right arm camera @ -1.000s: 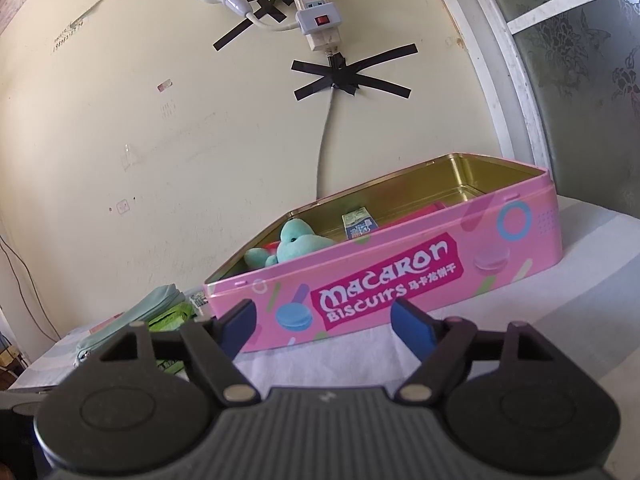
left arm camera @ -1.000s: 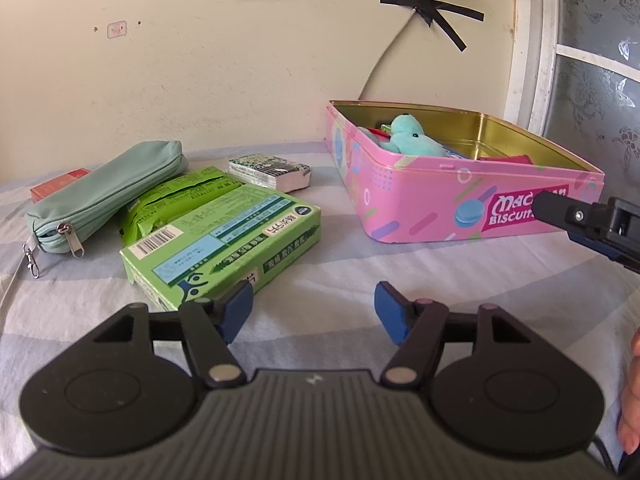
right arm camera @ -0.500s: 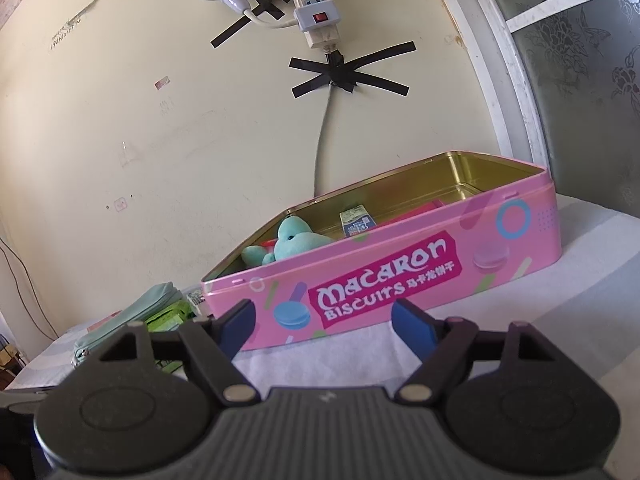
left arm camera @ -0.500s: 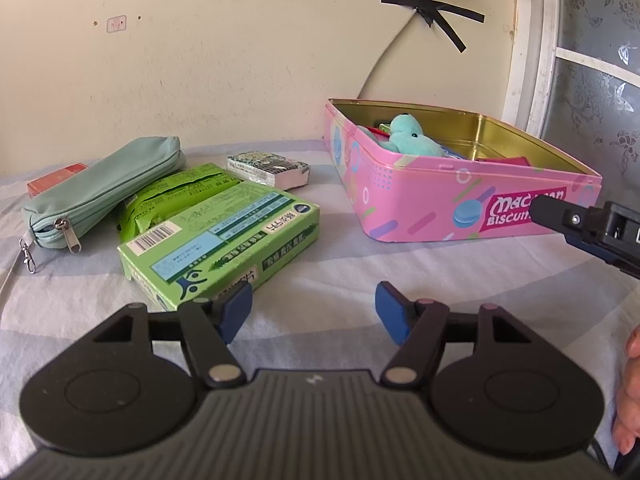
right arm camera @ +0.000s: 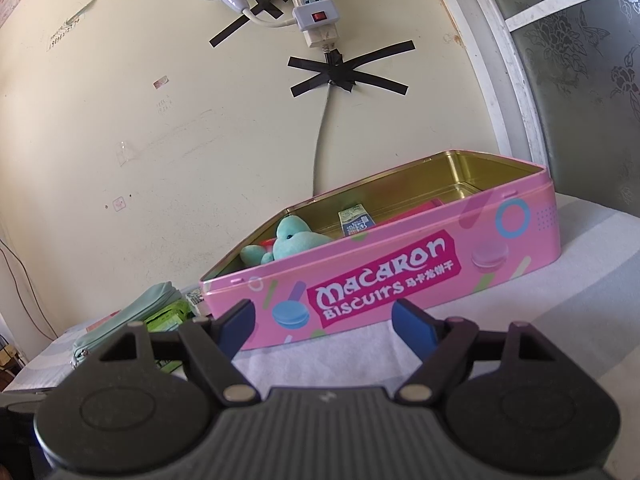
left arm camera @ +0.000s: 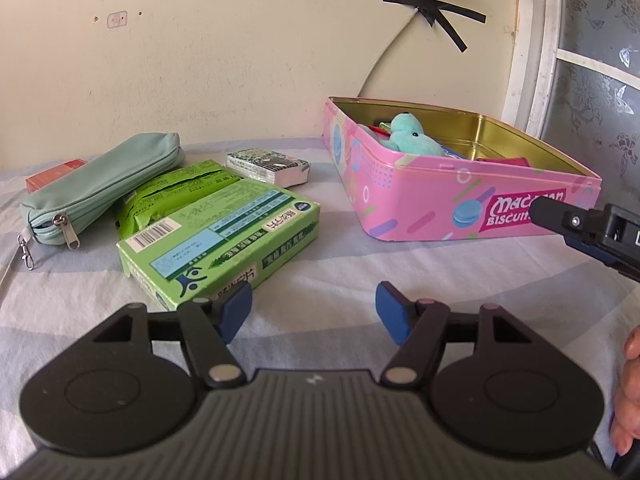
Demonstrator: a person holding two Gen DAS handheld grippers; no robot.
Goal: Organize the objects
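Observation:
An open pink biscuit tin [left arm camera: 420,204] [right arm camera: 400,276] sits on the striped cloth with a teal plush toy [left arm camera: 412,138] [right arm camera: 296,240] and a few small items inside. Left of it lie a green box [left arm camera: 220,236], a green packet [left arm camera: 176,192], a teal zip pouch [left arm camera: 100,188] [right arm camera: 132,316], a small white pack [left arm camera: 268,166] and an orange box [left arm camera: 54,172]. My left gripper [left arm camera: 314,314] is open and empty, its left pad just in front of the green box. My right gripper [right arm camera: 326,322] is open and empty, facing the tin's front wall; one of its fingers [left arm camera: 568,220] shows at the right of the left wrist view.
A cream wall stands behind the objects, with a power strip [right arm camera: 312,8] taped up and its cord [right arm camera: 322,136] running down behind the tin. A white-framed patterned glass panel [left arm camera: 592,60] is at the right. A person's hand [left arm camera: 628,392] shows at the right edge.

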